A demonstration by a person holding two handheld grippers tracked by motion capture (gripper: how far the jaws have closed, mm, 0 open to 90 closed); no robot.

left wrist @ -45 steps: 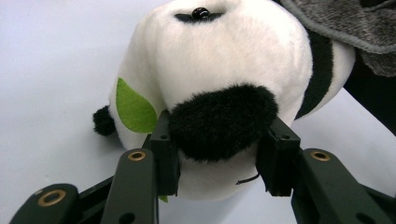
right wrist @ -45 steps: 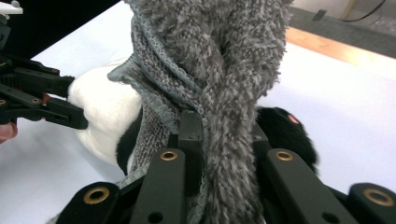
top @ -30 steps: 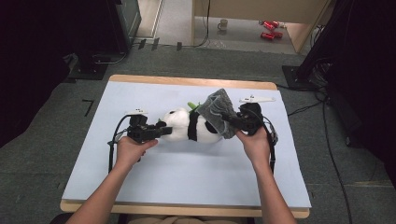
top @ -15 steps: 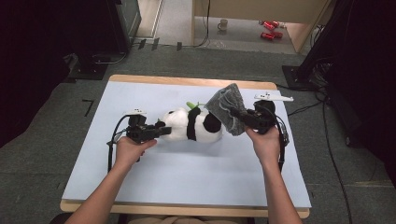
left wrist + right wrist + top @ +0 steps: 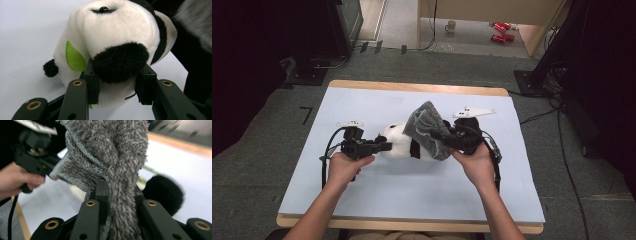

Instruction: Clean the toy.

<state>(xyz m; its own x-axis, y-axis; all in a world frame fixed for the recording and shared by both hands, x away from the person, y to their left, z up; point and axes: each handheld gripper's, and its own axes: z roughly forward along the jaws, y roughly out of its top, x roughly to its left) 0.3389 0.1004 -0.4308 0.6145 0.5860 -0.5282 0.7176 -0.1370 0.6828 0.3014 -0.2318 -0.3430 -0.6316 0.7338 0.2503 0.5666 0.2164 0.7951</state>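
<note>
The person works on one plush panda [image 5: 399, 145] and one grey knitted cloth [image 5: 428, 131], with one gripper in each hand. The panda lies on the pale blue surface [image 5: 377, 100] between the two grippers, its head toward the left gripper [image 5: 384, 146] and its body toward the right gripper [image 5: 441, 136].

The left gripper's jaws have just been closing, and in the left gripper view they press on the panda's black muzzle [image 5: 120, 61] from both sides, denting the pile. The right gripper is clamped on a bunched fold of the cloth [image 5: 120, 170], which rises straight out of its jaws and drapes over the panda's body just beyond them.

Both things look light and soft. The panda should squash and spring back, so a hold on a firm, stuffed lump such as the muzzle or a limb seems safer than one on loose fur, which could slip. The cloth is limp and fuzzy; it will likely sag, stretch and catch on the plush, so a gathered fold or the ribbed hem [image 5: 72, 173] gives the surest hold.

Also visible: one green felt leaf [image 5: 75, 57] beside the left gripper's jaws and one black ear [image 5: 163, 196] just past the right gripper's.
</note>
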